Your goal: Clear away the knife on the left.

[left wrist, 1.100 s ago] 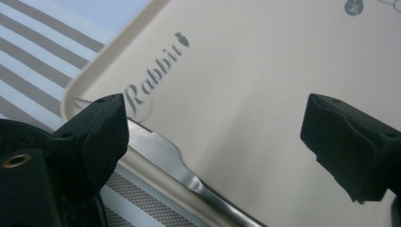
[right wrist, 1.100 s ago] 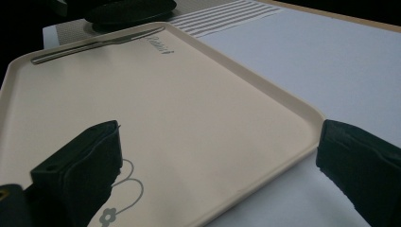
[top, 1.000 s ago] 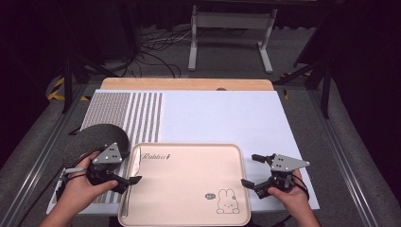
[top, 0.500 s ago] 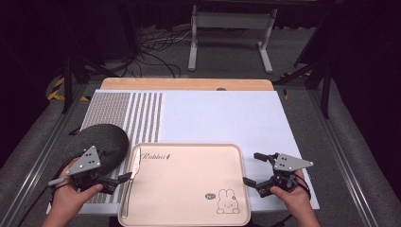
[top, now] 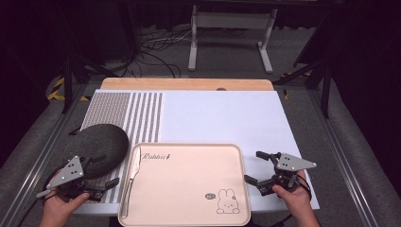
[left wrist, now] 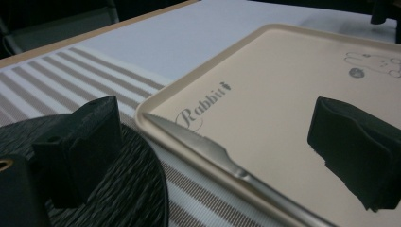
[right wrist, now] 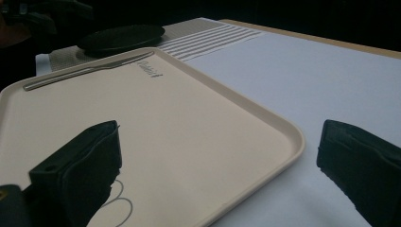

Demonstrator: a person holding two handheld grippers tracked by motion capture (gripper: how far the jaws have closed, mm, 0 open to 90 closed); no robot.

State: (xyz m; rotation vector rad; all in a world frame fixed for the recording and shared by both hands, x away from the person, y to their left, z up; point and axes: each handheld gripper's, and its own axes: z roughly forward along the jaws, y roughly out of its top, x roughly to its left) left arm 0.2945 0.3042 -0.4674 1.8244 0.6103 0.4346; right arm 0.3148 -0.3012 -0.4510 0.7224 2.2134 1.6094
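Down at the lower middle of the high view, a beige tray (top: 189, 189) lies flat on the worktop (top: 222, 118), between the two claws. The left claw (top: 106, 187) sits at the lower left of the frame, just beside the tray's left rim, its jaws spread and holding nothing. The right claw (top: 257, 170) sits at the lower right, just off the tray's right rim, jaws likewise spread and empty.

The tray is a smooth, matte rectangle with rounded corners and a raised lip. It carries the word "Rabbit" near its upper left corner and a small line-drawn rabbit near its lower right. A slim metal knife (top: 131, 179) lies along the inside of the left rim, blade toward the top of the frame; in the left gripper view the knife (left wrist: 213, 156) runs between the spread jaws.

A dark round plate (top: 97, 144) with a finely ridged surface rests left of the tray on a striped mat (top: 137, 113). A pale sheet covers the remaining worktop.
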